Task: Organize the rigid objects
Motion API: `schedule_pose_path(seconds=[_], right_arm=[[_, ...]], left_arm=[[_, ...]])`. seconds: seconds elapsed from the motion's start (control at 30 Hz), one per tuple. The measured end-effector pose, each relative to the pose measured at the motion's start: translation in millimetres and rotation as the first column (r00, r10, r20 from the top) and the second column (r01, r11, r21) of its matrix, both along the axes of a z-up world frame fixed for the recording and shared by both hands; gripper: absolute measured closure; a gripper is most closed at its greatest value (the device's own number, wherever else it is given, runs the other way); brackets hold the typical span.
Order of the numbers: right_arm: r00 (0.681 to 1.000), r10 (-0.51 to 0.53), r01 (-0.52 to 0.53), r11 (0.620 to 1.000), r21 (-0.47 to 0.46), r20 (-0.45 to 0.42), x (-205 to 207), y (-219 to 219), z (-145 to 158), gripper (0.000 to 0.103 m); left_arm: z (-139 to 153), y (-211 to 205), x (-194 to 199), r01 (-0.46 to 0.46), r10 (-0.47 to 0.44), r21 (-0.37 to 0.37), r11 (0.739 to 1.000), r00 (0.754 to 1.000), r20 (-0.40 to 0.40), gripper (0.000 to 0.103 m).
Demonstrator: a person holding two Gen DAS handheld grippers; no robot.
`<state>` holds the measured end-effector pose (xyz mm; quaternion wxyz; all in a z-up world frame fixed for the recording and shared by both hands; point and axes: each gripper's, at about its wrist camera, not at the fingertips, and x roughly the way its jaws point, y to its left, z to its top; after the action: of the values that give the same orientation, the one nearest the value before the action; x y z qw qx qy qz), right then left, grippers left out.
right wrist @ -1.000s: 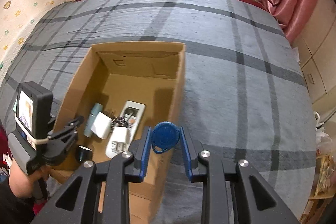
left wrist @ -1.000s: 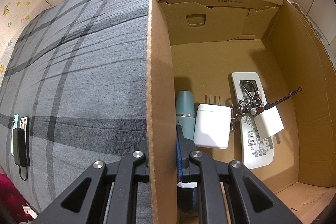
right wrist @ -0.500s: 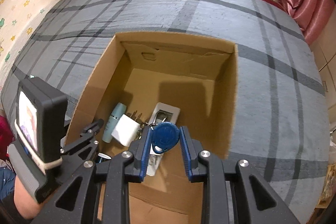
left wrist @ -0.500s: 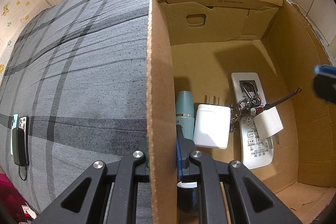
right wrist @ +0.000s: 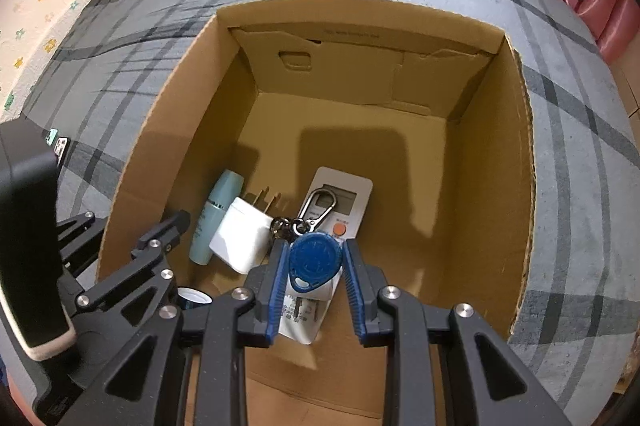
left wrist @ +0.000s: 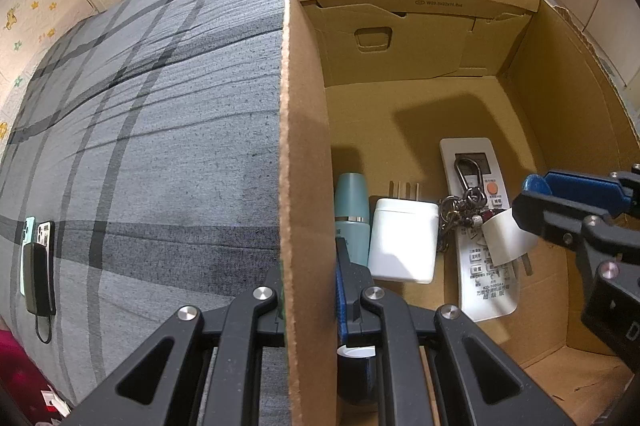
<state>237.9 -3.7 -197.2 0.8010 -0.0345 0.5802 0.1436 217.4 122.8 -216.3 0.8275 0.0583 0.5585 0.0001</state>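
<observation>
So over on the left, the left gripper is clamping the cardboard box by its left wall, one finger outside and one inside, pinched tight on the card. Inside, everything is crowding the near left part of the floor: a teal bottle lying lengthwise against that wall, a white charger with prongs pointing to the far wall, then a keyring lying on a white remote running near to far. The far and right floor is sitting open. The right gripper is squeezing a blue key fob flat between its pads, narrow end pointing back at the camera, hanging above the remote.
</observation>
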Motion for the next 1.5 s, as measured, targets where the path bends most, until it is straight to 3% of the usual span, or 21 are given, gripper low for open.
schedule_pose_path(seconds=[0.3, 0.47, 0.73, 0.83, 1.3, 1.5], right_arm=[[1.0, 0.002, -0.002, 1.0, 0.01, 0.003, 0, 0, 2, 0.074], [1.0, 0.005, -0.005, 1.0, 0.007, 0.025, -1, 2, 9, 0.052], [0.997, -0.01, 0.011, 1.0, -0.013, 0.074, -5, 0, 23, 0.043], [0.996, -0.018, 0.02, 1.0, -0.021, 0.083, -5, -2, 27, 0.032], [0.984, -0.072, 0.081, 0.996, -0.049, 0.163, -16, -21, 57, 0.001], [0.981, -0.099, 0.106, 0.994, -0.034, 0.168, -25, -36, 64, 0.0]], left_arm=[[1, -1, 0, 0.0, 0.0, 0.001, 1.0, 1.0, 0.0, 0.089], [0, -1, 0, 0.001, -0.001, 0.0, 1.0, 1.0, 0.0, 0.089], [1, -1, -1, 0.002, -0.002, 0.002, 1.0, 1.0, 0.001, 0.089], [0, -1, -1, 0.002, -0.002, 0.002, 1.0, 1.0, 0.0, 0.089], [1, 0, 0, 0.002, -0.002, 0.006, 1.0, 1.0, -0.001, 0.089], [1, -2, 0, 0.003, -0.003, 0.014, 1.0, 1.0, -0.001, 0.089]])
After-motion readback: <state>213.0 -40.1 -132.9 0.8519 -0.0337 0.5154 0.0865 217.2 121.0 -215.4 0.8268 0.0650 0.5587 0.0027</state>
